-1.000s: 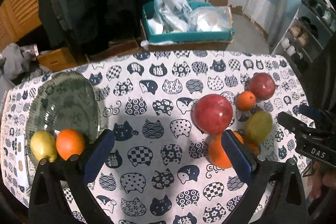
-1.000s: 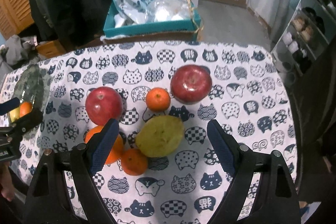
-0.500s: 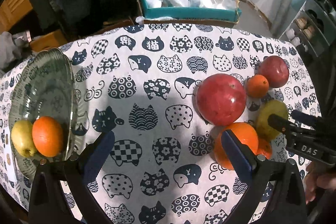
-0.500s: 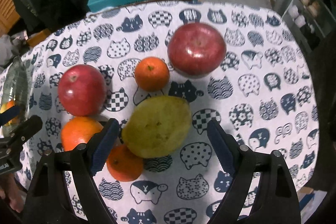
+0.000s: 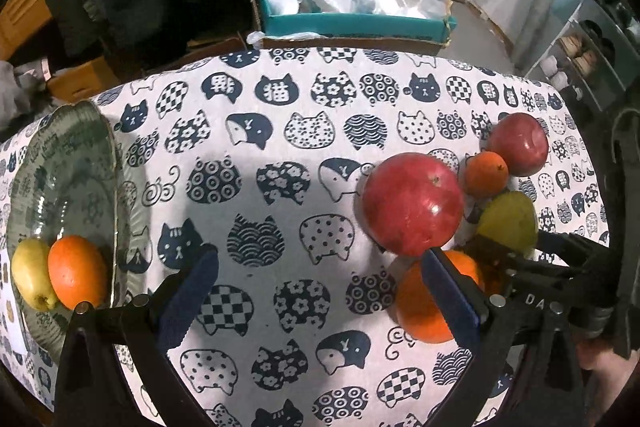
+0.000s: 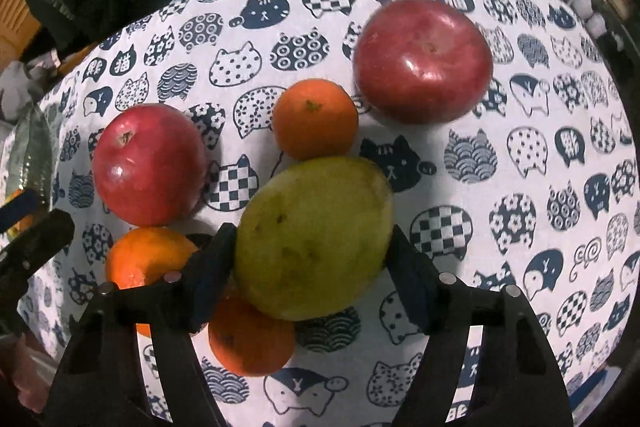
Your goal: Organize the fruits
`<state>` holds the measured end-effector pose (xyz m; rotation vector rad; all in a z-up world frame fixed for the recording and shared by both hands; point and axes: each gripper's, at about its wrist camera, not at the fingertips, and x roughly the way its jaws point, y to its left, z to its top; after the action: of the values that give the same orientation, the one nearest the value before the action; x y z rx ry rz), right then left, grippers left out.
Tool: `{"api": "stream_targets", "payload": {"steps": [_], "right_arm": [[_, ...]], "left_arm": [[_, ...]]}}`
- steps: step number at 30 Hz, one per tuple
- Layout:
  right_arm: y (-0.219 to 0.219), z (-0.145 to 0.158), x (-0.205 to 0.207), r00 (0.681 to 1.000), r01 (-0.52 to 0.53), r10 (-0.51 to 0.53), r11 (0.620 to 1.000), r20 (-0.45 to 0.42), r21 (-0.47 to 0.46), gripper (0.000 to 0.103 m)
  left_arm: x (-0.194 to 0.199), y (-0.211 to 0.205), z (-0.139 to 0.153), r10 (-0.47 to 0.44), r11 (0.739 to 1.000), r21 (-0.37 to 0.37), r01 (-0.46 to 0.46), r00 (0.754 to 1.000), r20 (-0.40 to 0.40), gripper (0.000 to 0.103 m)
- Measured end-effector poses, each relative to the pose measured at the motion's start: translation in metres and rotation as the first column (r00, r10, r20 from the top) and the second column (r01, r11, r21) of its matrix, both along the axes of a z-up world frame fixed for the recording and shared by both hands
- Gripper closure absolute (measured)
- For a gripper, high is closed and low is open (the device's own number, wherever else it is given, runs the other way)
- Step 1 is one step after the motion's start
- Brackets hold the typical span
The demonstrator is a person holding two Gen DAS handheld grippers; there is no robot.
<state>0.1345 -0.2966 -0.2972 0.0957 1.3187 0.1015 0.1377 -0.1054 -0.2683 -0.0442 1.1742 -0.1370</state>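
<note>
In the right wrist view my right gripper point(image 6: 310, 263) has its blue pads on both sides of a green mango point(image 6: 314, 237) and is shut on it. Around the mango lie two red apples point(image 6: 150, 163) point(image 6: 422, 61), a small mandarin point(image 6: 316, 119), an orange point(image 6: 148, 263) and another mandarin point(image 6: 250, 339). In the left wrist view my left gripper point(image 5: 320, 287) is open and empty above the cloth, its right finger in front of the orange point(image 5: 434, 297). A glass plate point(image 5: 68, 167) at the left holds an orange point(image 5: 76, 277) and a yellow-green fruit point(image 5: 30, 273).
The table is covered with a white cat-print cloth point(image 5: 280, 187). Behind its far edge stands a teal box point(image 5: 352, 19) with plastic bags. A shoe rack point(image 5: 592, 51) is at the far right. The right gripper shows in the left wrist view point(image 5: 520, 259).
My right gripper has come down and forward over the mango and closed its pads on it. My left gripper has moved forward and lower over the cloth, still open.
</note>
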Motion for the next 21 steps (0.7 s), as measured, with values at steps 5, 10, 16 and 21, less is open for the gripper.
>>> {"api": "stream_targets", "payload": {"steps": [5,10,16,21], "right_arm": [[0.002,0.003,0.002,0.999,-0.017,0.019,0.998,0.033,-0.058,0.03],[-0.013,0.012,0.003,0.997,0.0,0.009,0.994,0.082,-0.111,0.031],[-0.024,0.019,0.002,0.991,0.002,0.024,0.982,0.134,-0.191,0.032],[-0.03,0.018,0.003,0.991,0.006,0.018,0.984,0.135,-0.177,0.034]], "left_arm": [[0.008,-0.009,-0.002,-0.022,1.0,-0.01,0.022,1.0,0.0,0.001],[0.017,-0.021,-0.005,-0.05,0.999,-0.01,0.05,0.999,-0.001,0.001],[0.029,-0.038,-0.011,-0.083,0.996,-0.02,0.082,0.996,-0.017,0.001],[0.039,-0.05,-0.022,-0.111,0.994,-0.016,0.11,0.993,-0.048,0.001]]}}
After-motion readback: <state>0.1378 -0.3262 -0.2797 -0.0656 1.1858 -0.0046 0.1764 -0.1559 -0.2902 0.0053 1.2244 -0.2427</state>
